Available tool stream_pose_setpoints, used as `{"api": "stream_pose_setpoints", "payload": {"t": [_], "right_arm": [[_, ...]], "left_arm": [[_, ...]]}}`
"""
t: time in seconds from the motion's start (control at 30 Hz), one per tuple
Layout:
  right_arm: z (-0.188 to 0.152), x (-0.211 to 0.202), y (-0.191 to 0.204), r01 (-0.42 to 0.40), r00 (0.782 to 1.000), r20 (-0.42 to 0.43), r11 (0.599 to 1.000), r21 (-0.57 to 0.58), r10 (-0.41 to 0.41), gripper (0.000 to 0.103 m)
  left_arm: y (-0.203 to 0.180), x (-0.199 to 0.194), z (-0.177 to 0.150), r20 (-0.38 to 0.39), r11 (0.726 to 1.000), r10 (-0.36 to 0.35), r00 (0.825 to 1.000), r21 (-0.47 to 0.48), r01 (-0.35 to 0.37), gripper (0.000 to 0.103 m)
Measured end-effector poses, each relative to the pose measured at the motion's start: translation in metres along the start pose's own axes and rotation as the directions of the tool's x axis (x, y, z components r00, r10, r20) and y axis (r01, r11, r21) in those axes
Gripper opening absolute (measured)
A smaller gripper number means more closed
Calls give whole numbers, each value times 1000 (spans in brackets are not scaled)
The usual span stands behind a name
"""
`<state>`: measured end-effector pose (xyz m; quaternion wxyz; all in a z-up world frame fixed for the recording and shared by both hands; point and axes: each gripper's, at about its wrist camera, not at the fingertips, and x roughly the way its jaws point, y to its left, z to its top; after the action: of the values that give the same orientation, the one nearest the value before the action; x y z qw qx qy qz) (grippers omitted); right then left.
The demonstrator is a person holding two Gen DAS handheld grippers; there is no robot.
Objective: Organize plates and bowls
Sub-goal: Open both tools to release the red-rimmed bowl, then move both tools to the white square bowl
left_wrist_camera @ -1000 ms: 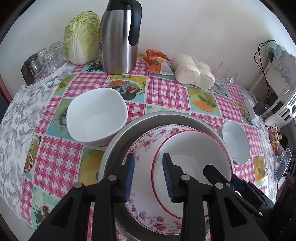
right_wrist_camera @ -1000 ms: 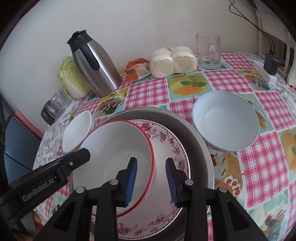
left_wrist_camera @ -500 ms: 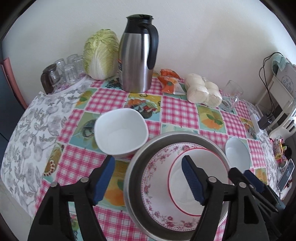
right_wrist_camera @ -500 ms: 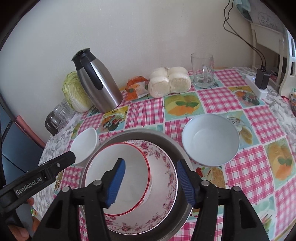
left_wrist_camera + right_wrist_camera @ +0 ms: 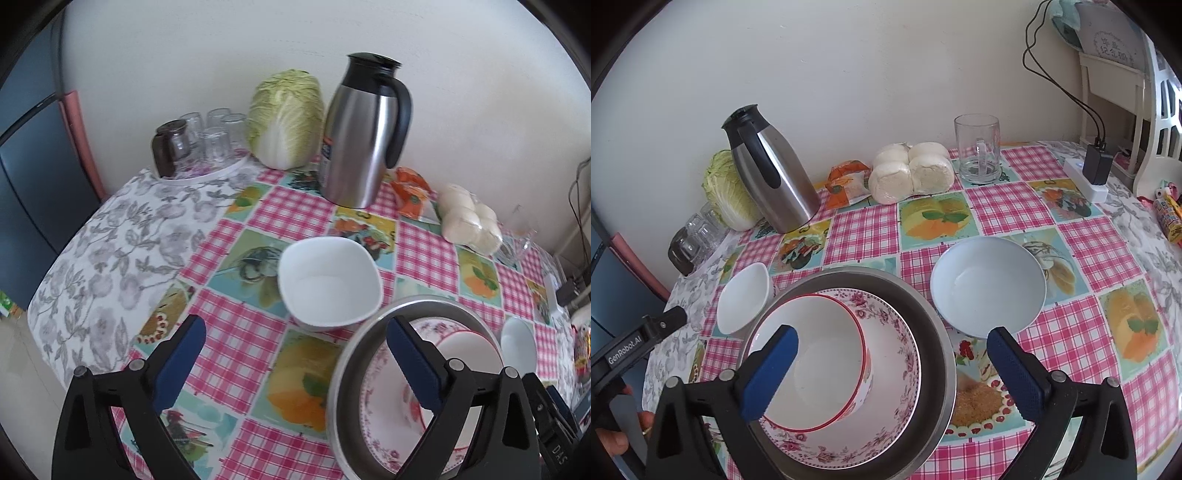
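Jaws of the left gripper [image 5: 293, 363] stand wide apart and grasp nothing; jaws of the right gripper [image 5: 892, 373] are likewise spread and empty. From the left: the square white bowl [image 5: 330, 283] sits on the checked tablecloth [image 5: 295, 210], just beside the rim of the steel basin [image 5: 923, 314]. The basin holds the floral plate [image 5: 894, 391], and the red-rimmed bowl [image 5: 812, 365] rests tilted on that plate. To the right, the round white bowl [image 5: 988, 291] stands on the cloth, just beside the basin. Judged step: nesting is partly done, with two bowls outside the stack. The next move calls for centring one open gripper over a loose bowl's rim, one finger inside, then closing
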<state>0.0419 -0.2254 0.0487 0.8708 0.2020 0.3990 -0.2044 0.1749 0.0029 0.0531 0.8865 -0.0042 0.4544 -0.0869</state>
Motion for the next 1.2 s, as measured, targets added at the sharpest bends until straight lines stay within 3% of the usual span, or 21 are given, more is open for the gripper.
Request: {"api": "stream_pose_setpoints", "payload": {"t": [0.27, 0.77, 1.2], "right_arm": [[-3, 4, 5, -5, 1000, -10, 1000, -8, 5, 103], [-6, 3, 38, 20, 1000, -12, 996, -82, -21, 103], [19, 8, 84, 36, 999, -15, 977, -210, -40, 103]], "left_arm": [[14, -2, 3, 13, 1000, 6, 1000, -23, -6, 98], [42, 7, 11, 45, 996, -54, 998, -73, 57, 98], [75, 24, 16, 103, 985, -65, 993, -152, 81, 99]]}}
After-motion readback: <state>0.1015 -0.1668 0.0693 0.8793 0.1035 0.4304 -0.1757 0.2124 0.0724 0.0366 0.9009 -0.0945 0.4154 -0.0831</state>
